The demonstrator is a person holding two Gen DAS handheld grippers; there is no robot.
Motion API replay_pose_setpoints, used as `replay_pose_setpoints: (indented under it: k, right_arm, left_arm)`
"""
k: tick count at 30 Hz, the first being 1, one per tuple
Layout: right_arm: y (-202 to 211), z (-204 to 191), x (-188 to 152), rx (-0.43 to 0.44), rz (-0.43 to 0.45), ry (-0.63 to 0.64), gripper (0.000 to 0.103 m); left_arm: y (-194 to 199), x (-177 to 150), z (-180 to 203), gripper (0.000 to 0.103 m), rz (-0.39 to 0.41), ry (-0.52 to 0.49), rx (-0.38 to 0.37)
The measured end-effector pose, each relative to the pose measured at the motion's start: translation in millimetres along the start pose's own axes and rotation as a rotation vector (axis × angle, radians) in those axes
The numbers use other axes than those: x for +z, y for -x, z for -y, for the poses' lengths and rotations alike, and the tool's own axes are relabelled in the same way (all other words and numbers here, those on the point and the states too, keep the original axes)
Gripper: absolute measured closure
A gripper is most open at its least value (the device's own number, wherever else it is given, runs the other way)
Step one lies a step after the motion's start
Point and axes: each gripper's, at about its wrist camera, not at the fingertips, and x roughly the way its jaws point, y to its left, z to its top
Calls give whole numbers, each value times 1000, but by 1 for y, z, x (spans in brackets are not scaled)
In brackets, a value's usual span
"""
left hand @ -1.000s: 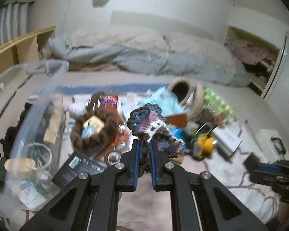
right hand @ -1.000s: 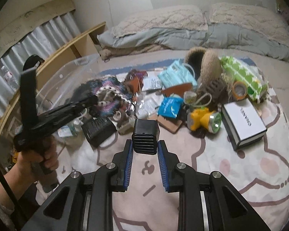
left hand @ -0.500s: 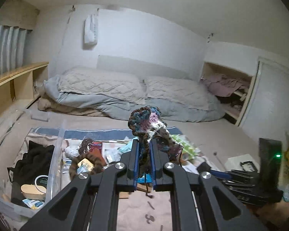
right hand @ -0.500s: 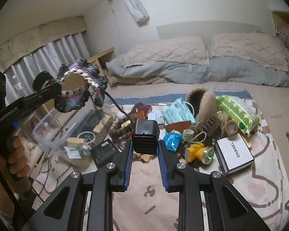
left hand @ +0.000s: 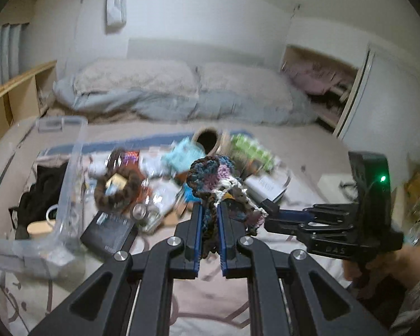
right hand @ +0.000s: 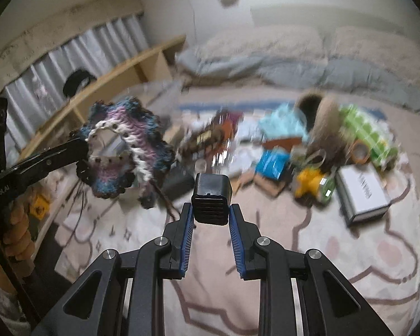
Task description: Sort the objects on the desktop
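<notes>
Item 1: crocheted ring-shaped yarn piece in blue, pink and cream (left hand: 218, 184). Location: in the air above the patterned beige rug (right hand: 350, 266), clamped in the left tongs (left hand: 208, 218), whose blue-padded fingers (left hand: 196, 224) are closed to a narrow gap on its lower edge. In the right wrist view the loop (right hand: 123, 148) hangs open-faced, and loose dark strands trail below it.

Item 2: small black ribbed cube-shaped device (right hand: 211, 203). Location: pinched between the right tongs (right hand: 211, 215), opened only as wide as the cube.

Item 3: clear plastic storage bin (left hand: 70, 173). Location: to the left of the left tongs, beyond the loose pile of mixed objects (right hand: 308, 154).

Governing relation: the bin lies forward and left of the yarn piece, on the left hand's own side; the left tongs are judged the nearer. The right tongs point toward the pile, well apart from the bin.

Handling note: both views are blurred. The soft loop will probably sag and swing when released.
</notes>
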Motion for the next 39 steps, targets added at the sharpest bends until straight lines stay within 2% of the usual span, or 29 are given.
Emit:
replay_pose_setpoints:
  k: [4, 8, 14, 18, 21, 22, 23, 24, 25, 26, 32, 36, 39]
  right_arm:
    - [-31, 16, -10, -27, -106, -30, 77]
    - [-61, 42, -20, -96, -193, -75, 77]
    - [-85, 61, -30, -146, -263, -90, 77]
    - [-96, 64, -38, -139, -312, -90, 77]
    - [-103, 64, -41, -134, -341, -78, 77]
    - [-104, 63, -42, -134, -345, -74, 77]
    - [-106, 63, -41, -133, -348, -72, 77]
    - [-106, 63, -41, -130, -351, -73, 77]
    - [-106, 64, -41, -127, -352, -76, 77]
    - [-107, 65, -40, -126, -354, -78, 77]
    - [-109, 62, -35, -116, -351, -71, 77]
    - [-107, 56, -30, -106, -336, -59, 77]
    - [-106, 54, -28, -102, -329, -52, 77]
  left_arm:
    - [-42, -21, -10, 92, -118, -1, 22]
    - [-85, -43, -16, 92, -241, -12, 30]
    - [-135, -74, -22, 92, -407, -3, 1]
    - [-158, -91, -25, 92, -493, 7, -16]
    - [-167, -97, -28, 91, -511, -16, 14]
    - [-169, -98, -29, 87, -515, -24, 29]
    - [-170, -99, -30, 68, -519, -39, 54]
    - [-170, -99, -30, 40, -520, -59, 78]
    - [-167, -98, -31, 31, -510, -79, 87]
    - [-164, -97, -31, 26, -493, -99, 84]
    - [-155, -82, -24, 20, -376, -223, 45]
    - [-168, -77, -18, 20, -405, -178, -38]
    - [-180, -75, -14, 17, -422, -113, -52]
